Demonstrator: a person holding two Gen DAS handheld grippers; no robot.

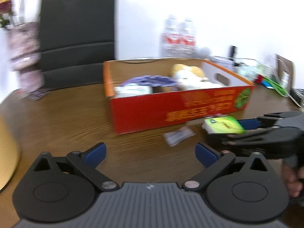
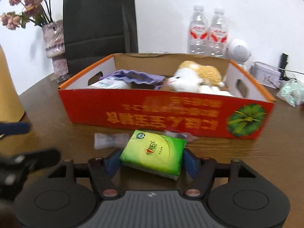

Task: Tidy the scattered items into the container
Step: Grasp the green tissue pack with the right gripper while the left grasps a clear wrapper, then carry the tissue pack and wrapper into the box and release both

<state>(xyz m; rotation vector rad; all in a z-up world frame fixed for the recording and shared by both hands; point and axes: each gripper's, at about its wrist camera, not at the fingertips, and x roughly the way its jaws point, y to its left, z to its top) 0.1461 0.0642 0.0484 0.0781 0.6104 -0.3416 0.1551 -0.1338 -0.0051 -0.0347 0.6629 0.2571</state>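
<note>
A red cardboard box (image 2: 167, 119) stands open on the brown table; it also shows in the left wrist view (image 1: 171, 112). Inside lie a plush cat (image 2: 191, 79), a purple cloth (image 2: 136, 77) and a white pack (image 2: 108, 84). My right gripper (image 2: 152, 160) is shut on a green tissue pack (image 2: 153, 154), just in front of the box; the pack shows in the left wrist view (image 1: 224, 125). A small clear packet (image 2: 110, 140) lies on the table by the box, also in the left wrist view (image 1: 178, 135). My left gripper (image 1: 150, 152) is open and empty over the table.
Behind the box stand two water bottles (image 2: 209, 32), a white round speaker (image 2: 238, 51), a black bag (image 2: 98, 22) and a vase of dried flowers (image 2: 54, 41). A metal tin (image 2: 266, 76) and crumpled wrap (image 2: 290, 93) lie at the right. A tan object (image 2: 9, 87) stands left.
</note>
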